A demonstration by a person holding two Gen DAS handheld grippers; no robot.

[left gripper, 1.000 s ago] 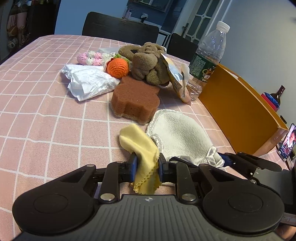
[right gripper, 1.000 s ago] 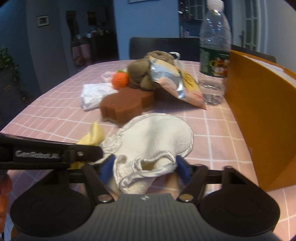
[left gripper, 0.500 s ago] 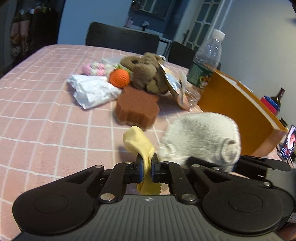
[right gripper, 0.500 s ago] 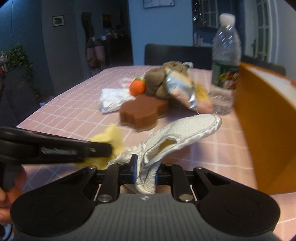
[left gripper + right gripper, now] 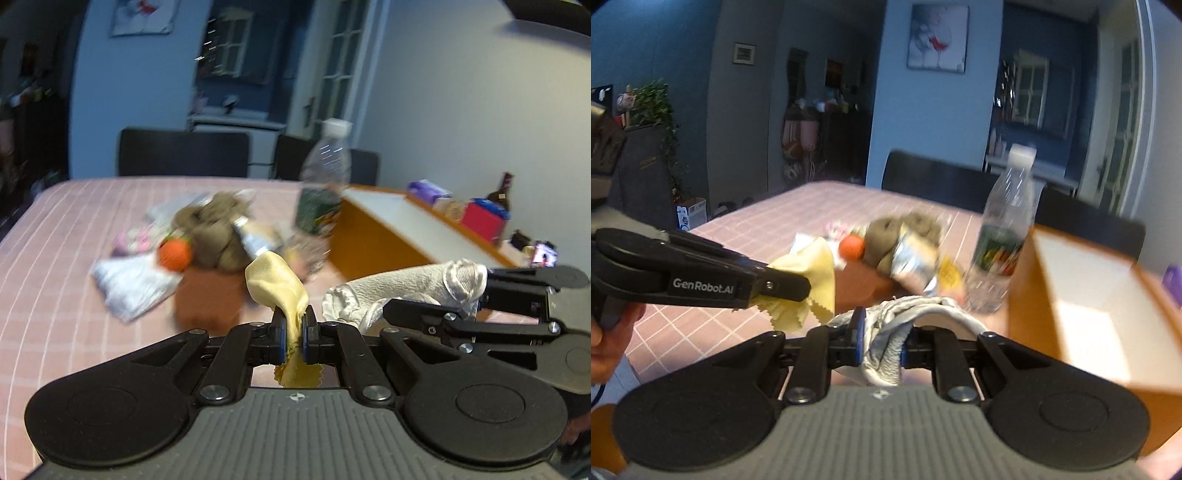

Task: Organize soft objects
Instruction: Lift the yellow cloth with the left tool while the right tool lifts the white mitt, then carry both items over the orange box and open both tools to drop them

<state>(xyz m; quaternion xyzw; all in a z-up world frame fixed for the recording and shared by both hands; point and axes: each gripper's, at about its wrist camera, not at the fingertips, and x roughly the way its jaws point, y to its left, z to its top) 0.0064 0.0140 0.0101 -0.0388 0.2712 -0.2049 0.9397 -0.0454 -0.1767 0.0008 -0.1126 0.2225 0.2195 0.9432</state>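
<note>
Yellow cloth [image 5: 280, 288] pinched in left tool [image 5: 293, 338], white mitt [image 5: 886, 339] in right tool [image 5: 881, 345]

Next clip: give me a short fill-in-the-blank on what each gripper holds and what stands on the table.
1. The left gripper is shut on a ____ cloth.
2. The right gripper is shut on a ____ mitt.
3. The water bottle stands beside an ____ box.
4. Against the plush toy lies an orange ____.

Missing words: yellow; white; orange; ball

Dim bluish indoor light, heavy motion blur on background, fisheye bending at edges
</note>
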